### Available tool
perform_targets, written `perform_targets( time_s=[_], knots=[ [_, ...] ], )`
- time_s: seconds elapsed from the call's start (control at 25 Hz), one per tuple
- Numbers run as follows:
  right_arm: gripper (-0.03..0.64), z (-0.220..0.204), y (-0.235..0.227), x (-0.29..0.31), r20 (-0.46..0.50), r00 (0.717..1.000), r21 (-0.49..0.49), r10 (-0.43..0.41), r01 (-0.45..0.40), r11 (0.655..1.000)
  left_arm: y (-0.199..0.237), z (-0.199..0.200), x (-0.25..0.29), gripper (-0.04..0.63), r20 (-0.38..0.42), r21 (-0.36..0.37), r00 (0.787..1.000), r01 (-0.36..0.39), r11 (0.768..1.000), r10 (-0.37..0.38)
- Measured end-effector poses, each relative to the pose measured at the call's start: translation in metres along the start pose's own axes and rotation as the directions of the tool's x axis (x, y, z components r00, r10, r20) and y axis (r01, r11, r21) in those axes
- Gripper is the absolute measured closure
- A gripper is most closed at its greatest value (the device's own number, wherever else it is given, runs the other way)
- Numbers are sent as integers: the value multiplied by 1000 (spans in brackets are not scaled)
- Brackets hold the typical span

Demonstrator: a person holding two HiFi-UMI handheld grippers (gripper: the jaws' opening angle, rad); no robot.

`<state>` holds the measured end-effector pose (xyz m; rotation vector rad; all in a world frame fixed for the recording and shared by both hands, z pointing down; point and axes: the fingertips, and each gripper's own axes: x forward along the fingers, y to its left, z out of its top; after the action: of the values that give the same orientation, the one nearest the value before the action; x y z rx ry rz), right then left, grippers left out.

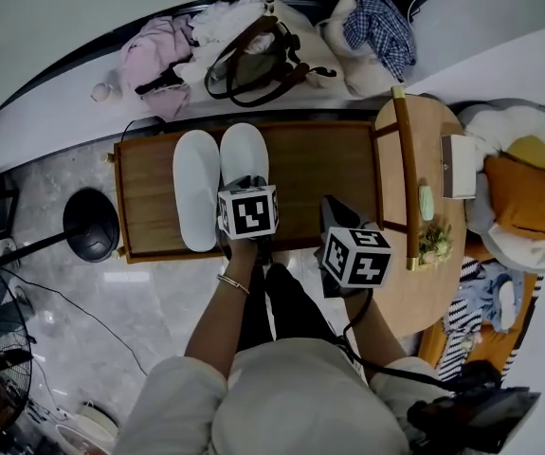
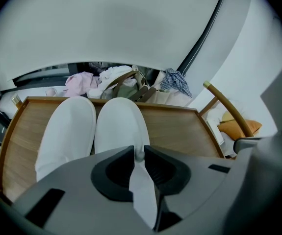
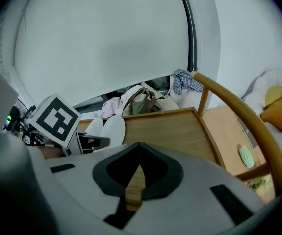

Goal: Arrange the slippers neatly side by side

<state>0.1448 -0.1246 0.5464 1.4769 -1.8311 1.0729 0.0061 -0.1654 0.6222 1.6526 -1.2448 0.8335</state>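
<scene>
Wooden tray [image 1: 319,159] with a raised rim carries both white slippers toward its left end. The first slipper [image 1: 196,192] and the second slipper [image 1: 244,152] lie side by side, touching, toes toward the tray's far rim. The left gripper [image 2: 139,151] sits at the second slipper's heel, jaws slightly parted around the heel edge without pinching it. The right gripper [image 3: 140,145] hangs over the tray's near rim, jaws closed on nothing.
</scene>
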Motion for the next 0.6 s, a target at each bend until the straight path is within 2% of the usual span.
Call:
perform_targets(
  time_s=[0.32,0.6],
  knots=[
    [583,5,-6,-11,30,999,5,-13,13,1000,-1,5,-12,485,28,-6,1000,7,1000,-7],
    [583,12,-8,-27,69,998,-15,-11,12,1000,2,13,-38,479,85,-14,996,-11,1000,12]
  ],
)
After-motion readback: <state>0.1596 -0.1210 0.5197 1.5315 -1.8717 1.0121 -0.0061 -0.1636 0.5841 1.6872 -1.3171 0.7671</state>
